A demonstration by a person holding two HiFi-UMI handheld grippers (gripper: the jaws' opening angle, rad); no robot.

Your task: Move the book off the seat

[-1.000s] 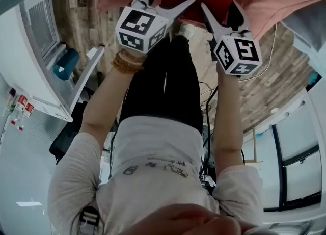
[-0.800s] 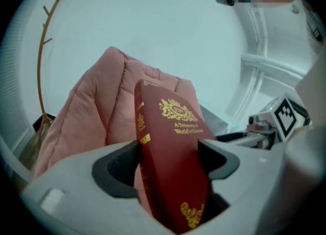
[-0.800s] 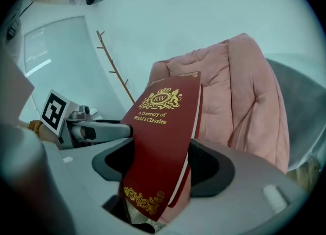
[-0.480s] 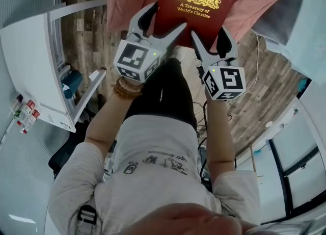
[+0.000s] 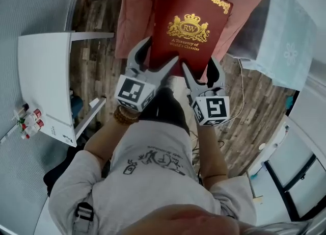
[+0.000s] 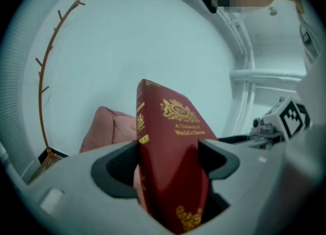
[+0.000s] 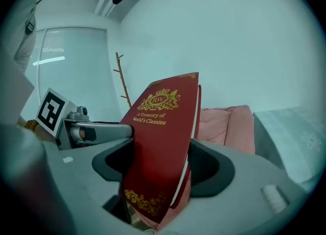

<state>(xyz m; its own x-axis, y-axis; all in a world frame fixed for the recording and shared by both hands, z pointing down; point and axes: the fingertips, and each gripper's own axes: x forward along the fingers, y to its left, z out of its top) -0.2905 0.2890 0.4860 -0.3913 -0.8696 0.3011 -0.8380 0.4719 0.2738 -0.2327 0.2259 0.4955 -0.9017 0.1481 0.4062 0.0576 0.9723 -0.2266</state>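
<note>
Red book [image 5: 189, 30], "World's Classics" title

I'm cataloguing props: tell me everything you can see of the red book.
The dark red hardcover book has a gold crest, the title "A Treasury of World's Classics", gold corner ornaments and pale page edges. It is closed, cover toward the head camera, over the pink cushioned seat. The left gripper and right gripper each clamp its near edge.
</note>
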